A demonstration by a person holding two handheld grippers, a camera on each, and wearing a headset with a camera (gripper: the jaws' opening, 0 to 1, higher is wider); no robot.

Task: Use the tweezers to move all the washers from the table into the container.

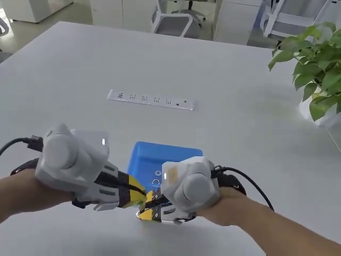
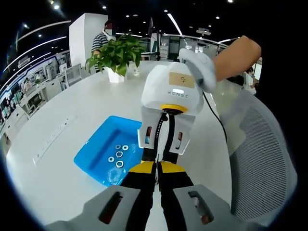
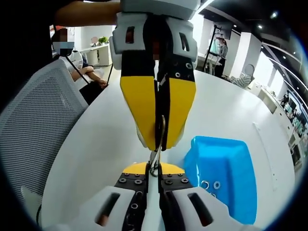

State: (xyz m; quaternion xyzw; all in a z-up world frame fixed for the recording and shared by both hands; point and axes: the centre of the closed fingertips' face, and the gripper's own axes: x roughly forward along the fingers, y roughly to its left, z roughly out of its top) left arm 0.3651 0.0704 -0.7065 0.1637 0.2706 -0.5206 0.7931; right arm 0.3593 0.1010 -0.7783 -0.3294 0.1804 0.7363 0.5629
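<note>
Low at the table's near edge, my two grippers meet tip to tip. The left gripper [image 1: 139, 196] points right and the right gripper [image 1: 152, 205] points left. Thin metal tweezers [image 3: 159, 137] run between the left gripper's [image 3: 159, 144] yellow fingers, which are closed, down into my right gripper's [image 3: 153, 171] closed tips. Just beyond them stands the blue container [image 1: 176, 154], holding several washers [image 2: 118, 154]. The container [image 3: 226, 168] and its washers [image 3: 210, 185] lie to the right in the right gripper view. From the left gripper [image 2: 156, 168], the right gripper's white body fills the middle.
A white power strip [image 1: 151, 100] lies across the middle of the table. A potted plant [image 1: 314, 69] stands at the right edge. A grey mesh chair [image 2: 264, 159] is beside the table behind the right hand. People sit in the background.
</note>
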